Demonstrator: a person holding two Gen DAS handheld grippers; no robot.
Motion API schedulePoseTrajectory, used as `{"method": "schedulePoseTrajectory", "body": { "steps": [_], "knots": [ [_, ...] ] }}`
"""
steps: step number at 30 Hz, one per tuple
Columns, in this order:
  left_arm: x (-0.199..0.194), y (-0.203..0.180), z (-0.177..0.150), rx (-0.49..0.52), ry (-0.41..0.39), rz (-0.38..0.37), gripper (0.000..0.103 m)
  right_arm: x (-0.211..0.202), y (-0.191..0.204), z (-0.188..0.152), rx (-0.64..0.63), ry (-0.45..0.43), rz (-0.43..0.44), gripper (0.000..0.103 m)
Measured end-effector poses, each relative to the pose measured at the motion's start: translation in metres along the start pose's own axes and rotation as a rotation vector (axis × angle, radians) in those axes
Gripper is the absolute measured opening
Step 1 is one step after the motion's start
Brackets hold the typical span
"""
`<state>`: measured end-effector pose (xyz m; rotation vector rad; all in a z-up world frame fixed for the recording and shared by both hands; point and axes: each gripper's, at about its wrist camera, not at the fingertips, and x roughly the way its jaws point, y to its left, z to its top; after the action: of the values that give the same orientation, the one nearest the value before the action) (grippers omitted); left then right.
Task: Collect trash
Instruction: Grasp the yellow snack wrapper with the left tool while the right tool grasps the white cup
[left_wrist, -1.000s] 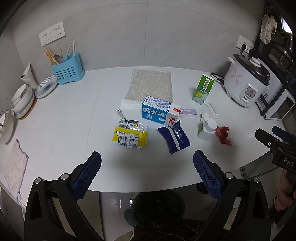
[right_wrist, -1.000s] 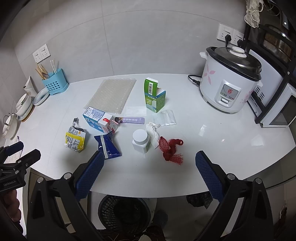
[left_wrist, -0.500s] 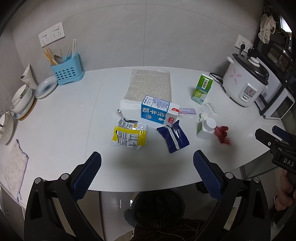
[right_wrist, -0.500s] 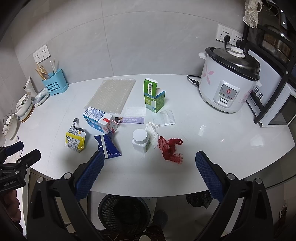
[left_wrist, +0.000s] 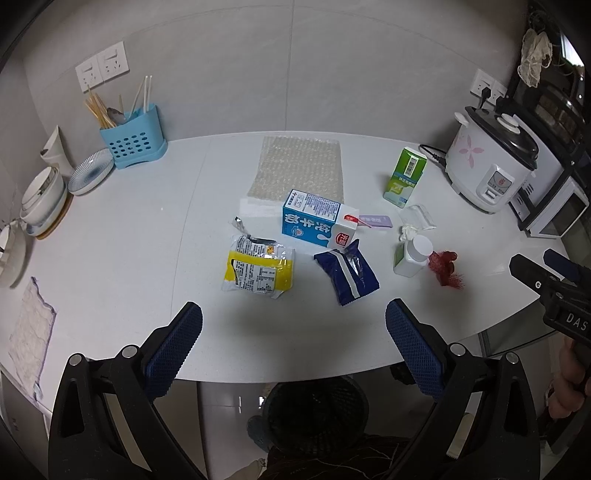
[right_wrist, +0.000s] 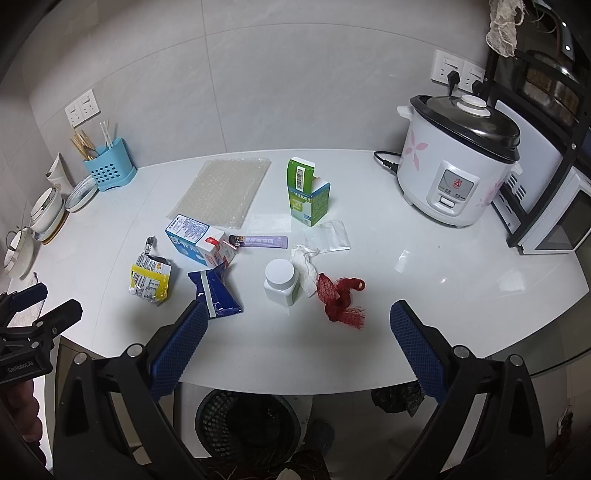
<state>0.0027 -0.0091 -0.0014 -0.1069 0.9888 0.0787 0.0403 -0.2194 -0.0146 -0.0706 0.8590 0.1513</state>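
Observation:
Trash lies on the white table (left_wrist: 110, 258): a yellow snack bag (left_wrist: 258, 267), a blue milk carton (left_wrist: 317, 223), a dark blue wrapper (left_wrist: 347, 271), a white bottle (left_wrist: 412, 254), a red net (left_wrist: 447, 269), a green box (left_wrist: 404, 181), bubble wrap (left_wrist: 297, 171). My left gripper (left_wrist: 293, 339) is open and empty above the near table edge. My right gripper (right_wrist: 295, 343) is open and empty, short of the red net (right_wrist: 341, 297) and white bottle (right_wrist: 280, 280). A black mesh bin (right_wrist: 247, 424) stands below the table edge.
A rice cooker (right_wrist: 454, 162) stands at the right, a rack with a microwave (right_wrist: 554, 221) beyond it. A blue utensil holder (left_wrist: 133, 146), plates and bowls (left_wrist: 44, 199) sit at the left. A cloth (left_wrist: 27, 332) lies at the left edge.
Both views have shifted only slightly. Both grippers stay open and no object on the table has moved.

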Motion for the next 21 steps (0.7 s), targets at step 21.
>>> {"method": "schedulePoseTrajectory", "body": {
  "steps": [21],
  "knots": [
    [0.1,0.048,0.01,-0.055,0.049,0.02,0.096,0.092,0.006,0.011,-0.072,0.024,0.03,0.095]
  ]
}}
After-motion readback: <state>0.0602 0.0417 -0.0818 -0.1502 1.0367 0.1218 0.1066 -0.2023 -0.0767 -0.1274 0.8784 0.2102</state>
